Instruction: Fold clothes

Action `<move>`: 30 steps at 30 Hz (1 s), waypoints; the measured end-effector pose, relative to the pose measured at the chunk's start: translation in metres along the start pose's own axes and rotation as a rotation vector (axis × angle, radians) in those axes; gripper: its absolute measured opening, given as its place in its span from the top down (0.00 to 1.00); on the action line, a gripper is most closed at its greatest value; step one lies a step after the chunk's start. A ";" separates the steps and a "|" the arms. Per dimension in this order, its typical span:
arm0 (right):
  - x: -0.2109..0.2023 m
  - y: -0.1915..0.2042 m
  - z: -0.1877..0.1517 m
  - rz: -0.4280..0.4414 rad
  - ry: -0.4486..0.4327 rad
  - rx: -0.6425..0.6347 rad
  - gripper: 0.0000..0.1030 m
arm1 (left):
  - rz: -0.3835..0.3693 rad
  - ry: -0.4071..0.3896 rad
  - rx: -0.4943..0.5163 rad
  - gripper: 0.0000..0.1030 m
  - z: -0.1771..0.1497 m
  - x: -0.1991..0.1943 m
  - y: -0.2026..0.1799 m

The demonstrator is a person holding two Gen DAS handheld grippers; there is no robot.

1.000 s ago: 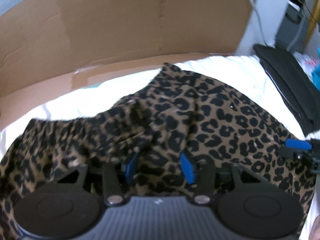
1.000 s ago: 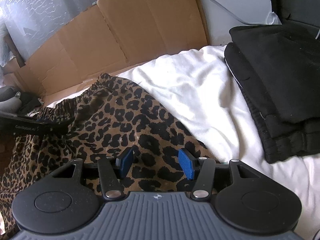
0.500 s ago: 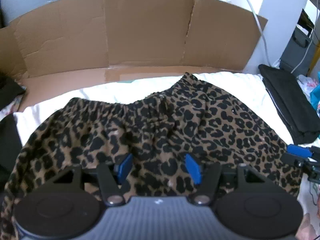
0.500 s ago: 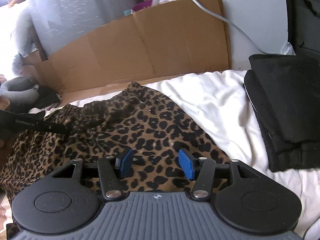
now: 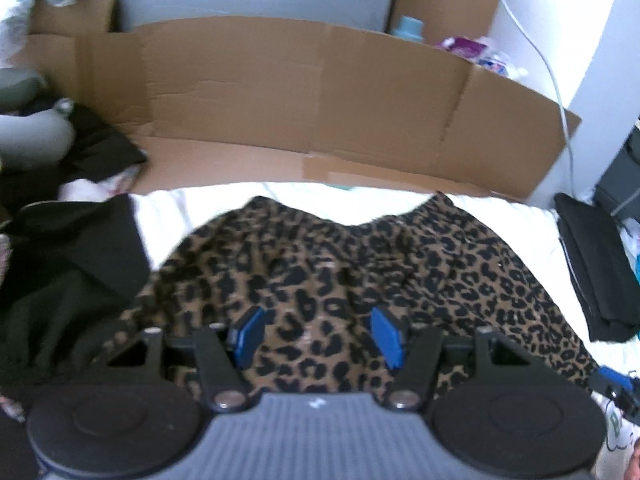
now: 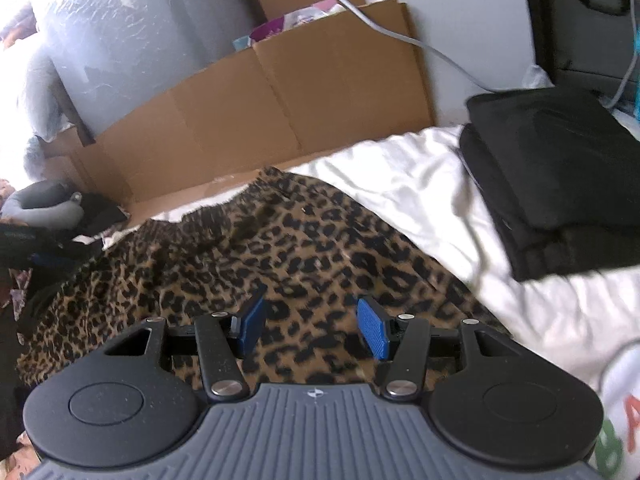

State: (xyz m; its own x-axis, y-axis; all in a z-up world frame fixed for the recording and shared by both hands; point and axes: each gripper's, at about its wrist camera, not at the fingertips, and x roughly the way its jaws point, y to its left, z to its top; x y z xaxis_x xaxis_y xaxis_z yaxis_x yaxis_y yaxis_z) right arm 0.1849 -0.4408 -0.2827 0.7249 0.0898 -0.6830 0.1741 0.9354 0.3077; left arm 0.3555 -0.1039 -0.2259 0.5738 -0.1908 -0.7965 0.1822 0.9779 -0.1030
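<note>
A leopard-print garment lies spread on a white sheet, its gathered waistband toward the far cardboard. It also shows in the right wrist view. My left gripper is open and empty above the garment's near part. My right gripper is open and empty above the garment's near right part. The tip of the right gripper shows at the garment's right edge in the left wrist view.
A cardboard panel stands behind the sheet. A folded black stack sits on the sheet to the right, and also shows in the left wrist view. Dark clothes lie at left. A grey cable hangs at the back.
Both grippers have drawn back and up from the garment, so more of it and the cardboard shows. The garment now lies spread flatter. Both stay open.
</note>
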 end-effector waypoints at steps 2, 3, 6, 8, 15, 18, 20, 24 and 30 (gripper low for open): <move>-0.009 -0.001 -0.004 -0.006 0.000 0.014 0.44 | 0.019 -0.005 -0.013 0.39 -0.001 -0.010 0.007; -0.014 -0.002 -0.006 -0.009 0.000 0.021 0.44 | 0.027 -0.007 -0.020 0.39 -0.002 -0.015 0.011; -0.027 -0.004 -0.011 -0.018 -0.001 0.042 0.44 | 0.048 -0.011 -0.030 0.39 -0.007 -0.032 0.020; -0.033 -0.004 -0.014 -0.017 0.000 0.045 0.44 | 0.062 -0.015 -0.031 0.39 -0.011 -0.043 0.025; -0.042 0.010 -0.027 -0.012 0.027 0.013 0.44 | 0.057 0.006 0.014 0.40 -0.045 -0.063 0.031; -0.040 0.024 -0.035 0.001 0.054 -0.034 0.44 | 0.032 0.039 0.003 0.42 -0.062 -0.060 0.031; -0.040 0.033 -0.038 -0.010 0.058 -0.074 0.44 | 0.011 0.062 -0.007 0.44 -0.073 -0.056 0.031; -0.037 0.044 -0.044 -0.001 0.088 -0.091 0.44 | -0.038 0.118 0.027 0.46 -0.091 -0.049 0.021; -0.024 0.076 -0.055 0.086 0.167 -0.140 0.44 | -0.136 0.177 0.060 0.37 -0.113 -0.035 0.000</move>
State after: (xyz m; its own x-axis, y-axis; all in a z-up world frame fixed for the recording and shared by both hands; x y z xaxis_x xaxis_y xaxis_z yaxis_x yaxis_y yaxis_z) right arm 0.1445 -0.3528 -0.2793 0.6105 0.2161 -0.7620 0.0137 0.9590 0.2830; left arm 0.2454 -0.0871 -0.2655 0.3922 -0.2976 -0.8704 0.2989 0.9361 -0.1854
